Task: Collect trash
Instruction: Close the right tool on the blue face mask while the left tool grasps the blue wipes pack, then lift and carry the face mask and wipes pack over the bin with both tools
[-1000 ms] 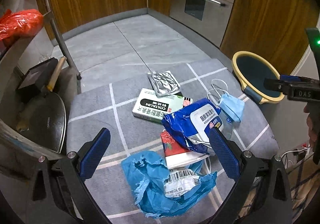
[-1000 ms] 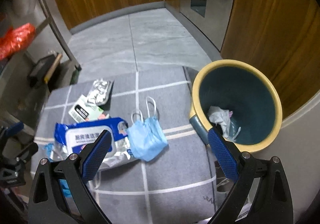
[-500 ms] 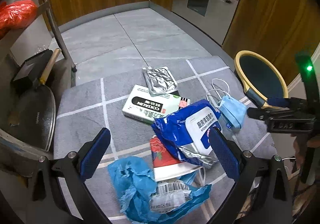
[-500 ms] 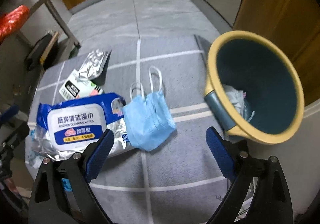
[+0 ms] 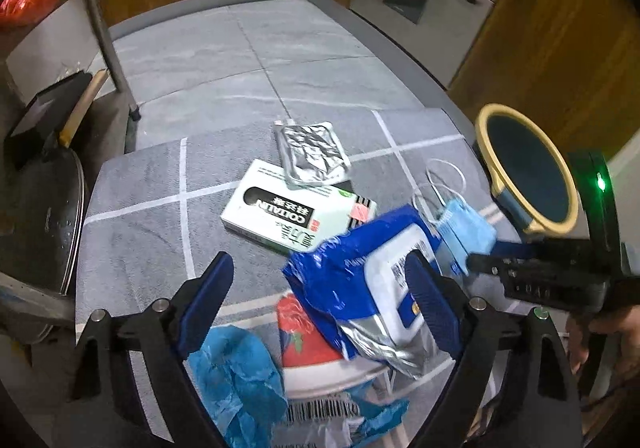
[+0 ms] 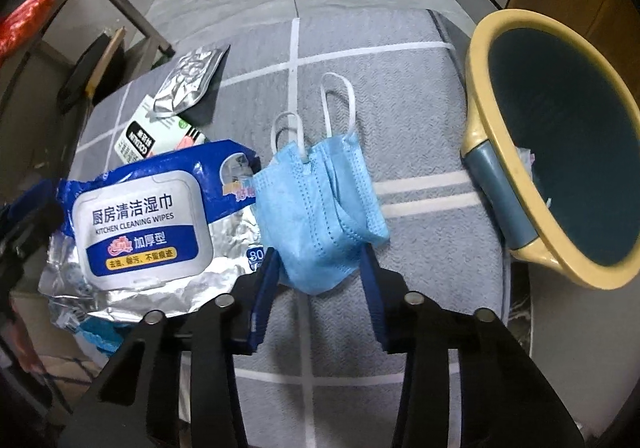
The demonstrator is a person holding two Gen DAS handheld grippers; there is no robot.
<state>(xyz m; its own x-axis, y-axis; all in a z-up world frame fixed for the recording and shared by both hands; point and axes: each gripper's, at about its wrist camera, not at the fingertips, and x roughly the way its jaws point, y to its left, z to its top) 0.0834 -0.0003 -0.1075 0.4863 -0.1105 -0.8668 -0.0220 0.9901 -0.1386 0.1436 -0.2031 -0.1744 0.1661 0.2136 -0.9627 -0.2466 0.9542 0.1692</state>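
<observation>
Trash lies on a grey checked cloth. A blue face mask lies near the yellow-rimmed bin; it also shows in the left wrist view. My right gripper is open, its jaws on either side of the mask's near end. My left gripper is open and empty above a blue wet-wipes pack, a red-and-white packet and a crumpled blue wrapper. A white box and a foil pouch lie further back.
The bin stands off the cloth's right edge with some trash inside. A pan lid and a dark pan with wooden handle sit at left by a metal rack leg. Wooden cabinets stand behind.
My right gripper has come down and forward to the mask and its jaws have narrowed around it. My left gripper has moved slightly forward over the pile.
</observation>
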